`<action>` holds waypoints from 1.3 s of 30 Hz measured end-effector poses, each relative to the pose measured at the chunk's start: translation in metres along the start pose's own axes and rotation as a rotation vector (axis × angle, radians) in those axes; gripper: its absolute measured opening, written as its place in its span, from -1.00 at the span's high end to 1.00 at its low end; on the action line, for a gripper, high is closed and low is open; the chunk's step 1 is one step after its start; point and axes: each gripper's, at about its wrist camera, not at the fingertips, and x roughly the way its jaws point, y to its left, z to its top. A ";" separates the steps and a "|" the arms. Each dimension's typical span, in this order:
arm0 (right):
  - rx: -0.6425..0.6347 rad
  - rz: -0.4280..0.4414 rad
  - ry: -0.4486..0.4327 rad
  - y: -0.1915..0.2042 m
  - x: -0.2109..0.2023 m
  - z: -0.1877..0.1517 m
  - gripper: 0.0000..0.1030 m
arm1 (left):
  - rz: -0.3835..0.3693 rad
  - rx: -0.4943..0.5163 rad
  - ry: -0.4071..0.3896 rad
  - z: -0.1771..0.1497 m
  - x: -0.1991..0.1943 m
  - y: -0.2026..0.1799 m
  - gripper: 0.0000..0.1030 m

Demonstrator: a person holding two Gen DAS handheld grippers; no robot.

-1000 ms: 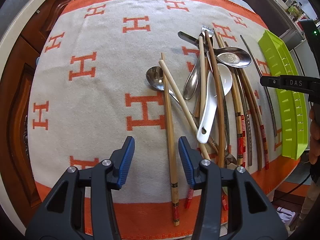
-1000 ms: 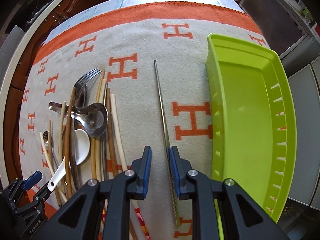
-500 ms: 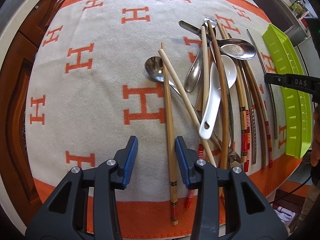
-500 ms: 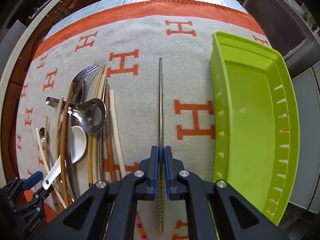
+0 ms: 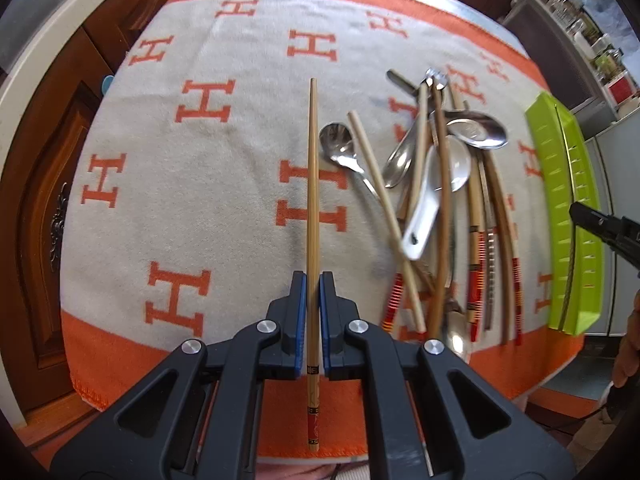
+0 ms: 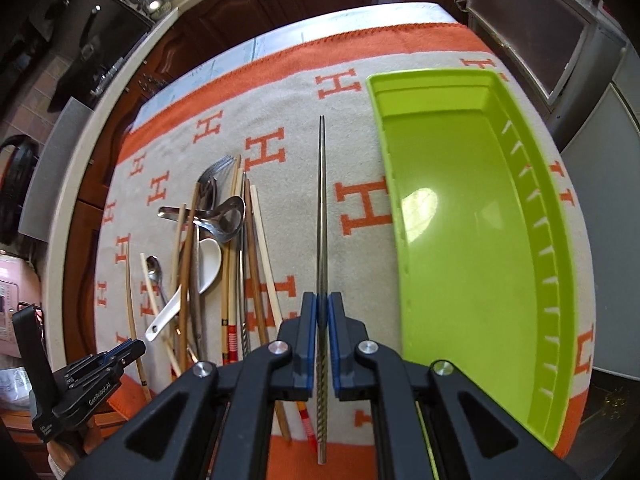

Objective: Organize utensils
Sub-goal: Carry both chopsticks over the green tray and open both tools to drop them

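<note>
Your right gripper (image 6: 322,320) is clamped on the metal chopstick (image 6: 321,216), which runs straight ahead along the fingers, parallel to the green tray's (image 6: 394,200) long side; the tray lies just to the right, so a sideways carry should drop it in lengthwise. Your left gripper (image 5: 313,300) pinches the bamboo chopstick (image 5: 312,184), well left of the utensil pile (image 5: 436,184) and farther from that tray.

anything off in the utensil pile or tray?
The pile is a crossed tangle: white spoon wedged between chopsticks, fork buried. Nothing looks damaged or spilled. Green tray is empty and sits straight.
</note>
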 end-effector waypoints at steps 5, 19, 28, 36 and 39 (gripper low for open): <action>-0.007 -0.039 -0.073 -0.020 -0.031 -0.001 0.90 | -0.070 0.046 -0.067 0.000 -0.044 -0.023 0.92; 0.023 -0.236 -0.106 -0.083 -0.037 -0.003 0.89 | -0.314 0.219 -0.053 0.054 -0.057 -0.228 0.92; 0.107 -0.191 -0.132 -0.107 -0.048 -0.011 0.83 | -0.336 0.208 0.032 0.061 0.003 -0.301 0.92; 0.118 -0.200 -0.130 -0.118 -0.040 -0.012 0.62 | -0.272 0.230 0.038 0.052 0.026 -0.305 0.89; 0.118 -0.198 -0.117 -0.121 -0.033 -0.012 0.62 | -0.261 0.252 0.024 0.045 0.020 -0.299 0.65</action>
